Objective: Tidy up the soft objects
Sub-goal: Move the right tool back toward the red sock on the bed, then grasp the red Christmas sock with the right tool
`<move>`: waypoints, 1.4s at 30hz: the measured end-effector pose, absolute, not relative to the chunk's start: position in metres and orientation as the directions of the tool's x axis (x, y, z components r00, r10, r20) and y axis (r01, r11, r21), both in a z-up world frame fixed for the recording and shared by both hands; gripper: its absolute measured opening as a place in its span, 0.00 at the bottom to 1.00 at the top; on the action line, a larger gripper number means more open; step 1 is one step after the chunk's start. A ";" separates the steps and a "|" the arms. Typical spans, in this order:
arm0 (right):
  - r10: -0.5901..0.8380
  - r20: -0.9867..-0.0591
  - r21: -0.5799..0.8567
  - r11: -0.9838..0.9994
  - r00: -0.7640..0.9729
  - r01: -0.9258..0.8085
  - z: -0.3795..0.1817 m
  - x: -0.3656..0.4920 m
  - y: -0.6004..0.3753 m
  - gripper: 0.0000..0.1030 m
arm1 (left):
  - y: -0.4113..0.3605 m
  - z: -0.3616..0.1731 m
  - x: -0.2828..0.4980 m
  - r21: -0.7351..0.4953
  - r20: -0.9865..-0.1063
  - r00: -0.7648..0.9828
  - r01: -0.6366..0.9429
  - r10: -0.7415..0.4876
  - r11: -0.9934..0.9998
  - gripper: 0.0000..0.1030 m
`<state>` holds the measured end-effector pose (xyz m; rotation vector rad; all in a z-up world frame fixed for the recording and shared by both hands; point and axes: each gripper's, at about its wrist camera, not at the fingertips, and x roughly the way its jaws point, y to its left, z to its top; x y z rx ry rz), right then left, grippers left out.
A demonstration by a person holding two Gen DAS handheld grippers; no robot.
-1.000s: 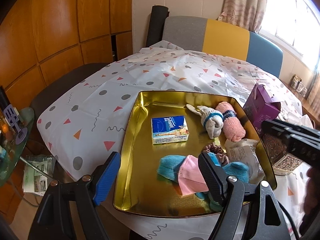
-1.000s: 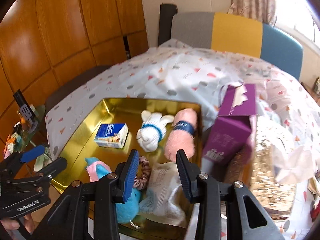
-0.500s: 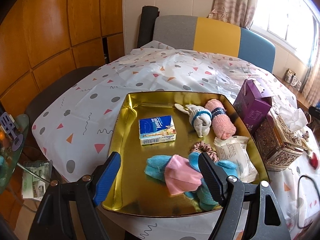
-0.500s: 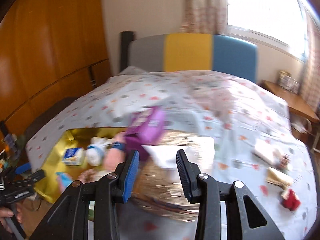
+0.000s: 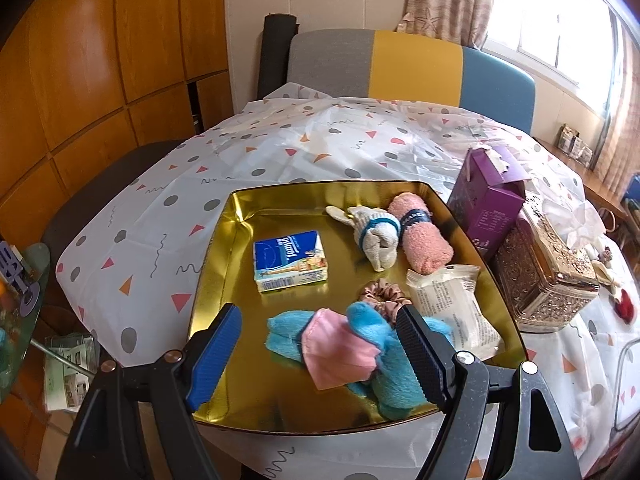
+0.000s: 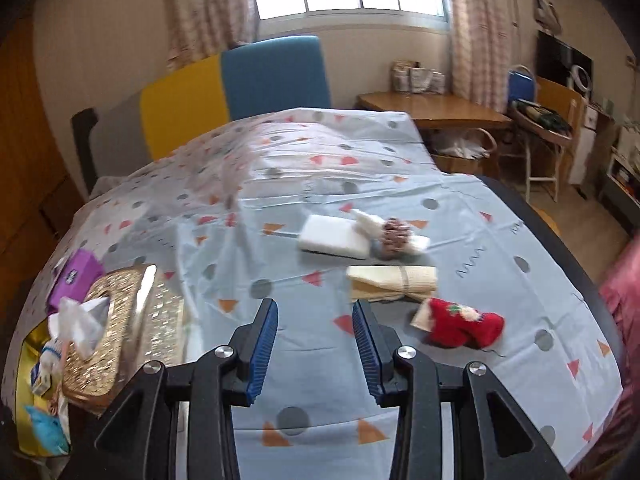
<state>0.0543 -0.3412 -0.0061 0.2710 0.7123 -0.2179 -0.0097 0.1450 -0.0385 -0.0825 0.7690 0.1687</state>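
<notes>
Right tool (image 6: 314, 344) is open and empty, facing the red sock (image 6: 464, 326) at right of frame, probably next for the gold tray (image 5: 216, 264). Left tool (image 5: 320, 356), gaping too, waits over the tray's blue cloth (image 5: 384, 356).

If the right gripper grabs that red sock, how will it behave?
The red sock looks knitted and slumped, so probably floppy and light. It lies flat on the tablecloth, so it's unlikely to roll. Loose thread might snag.

gold tray (image 5: 224, 240), pink towel roll (image 5: 424, 240) — red sock (image 6: 464, 324)
</notes>
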 end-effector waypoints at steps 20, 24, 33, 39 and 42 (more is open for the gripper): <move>-0.135 -0.797 0.376 0.651 0.589 0.659 -0.067 0.022 -0.452 0.42 | 0.090 -0.038 -0.007 -0.009 -0.701 0.713 0.004 -0.009 1.000 0.78; -0.105 -0.827 0.310 0.735 0.553 0.603 -0.067 0.037 -0.446 0.48 | 0.091 -0.038 -0.007 -0.021 -0.697 0.717 0.014 -0.024 1.000 0.78; -0.263 -0.854 -0.236 0.965 0.449 0.116 -0.071 0.074 -0.418 0.52 | 0.097 -0.040 -0.005 -0.047 -0.699 0.714 0.003 -0.035 0.999 0.78; -0.288 -0.876 -0.292 0.955 0.388 0.049 -0.096 0.103 -0.428 0.53 | 0.095 -0.039 -0.006 -0.042 -0.702 0.712 -0.002 -0.029 0.999 0.78; -0.270 -0.892 -0.265 0.962 0.362 0.066 -0.111 0.112 -0.437 0.53 | 0.092 -0.036 -0.007 -0.029 -0.698 0.715 0.004 -0.023 1.000 0.78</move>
